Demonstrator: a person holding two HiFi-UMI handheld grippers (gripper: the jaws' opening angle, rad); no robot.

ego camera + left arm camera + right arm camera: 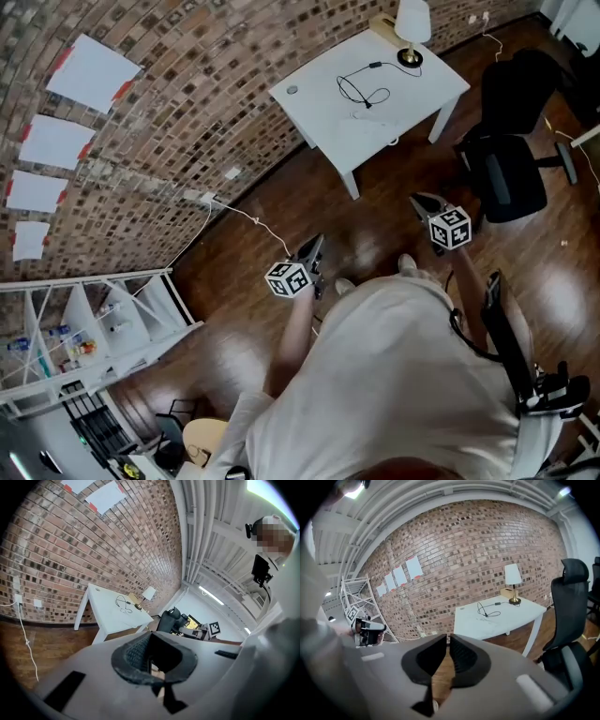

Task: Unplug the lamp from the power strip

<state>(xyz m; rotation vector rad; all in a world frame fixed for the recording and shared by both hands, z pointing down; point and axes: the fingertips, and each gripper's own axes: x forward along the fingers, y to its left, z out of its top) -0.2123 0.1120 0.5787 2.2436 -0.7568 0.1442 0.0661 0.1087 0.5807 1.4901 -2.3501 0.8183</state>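
A lamp (412, 26) with a white shade stands at the far corner of the white table (319, 80). Its black cord (361, 89) lies looped on the tabletop. The lamp (513, 579) and cord (488, 611) also show in the right gripper view, and the lamp (147, 594) appears small in the left gripper view. A white socket block (199, 197) sits low on the brick wall, with a white cable (253, 223) trailing over the floor. My left gripper (313, 251) and right gripper (424, 201) hang shut and empty over the wooden floor, well short of the table.
A black office chair (511, 141) stands right of the table, close to my right gripper. A white shelf rack (84, 333) with small items fills the lower left. Paper sheets (92, 70) are taped on the brick wall. Wooden floor (281, 202) lies between me and the table.
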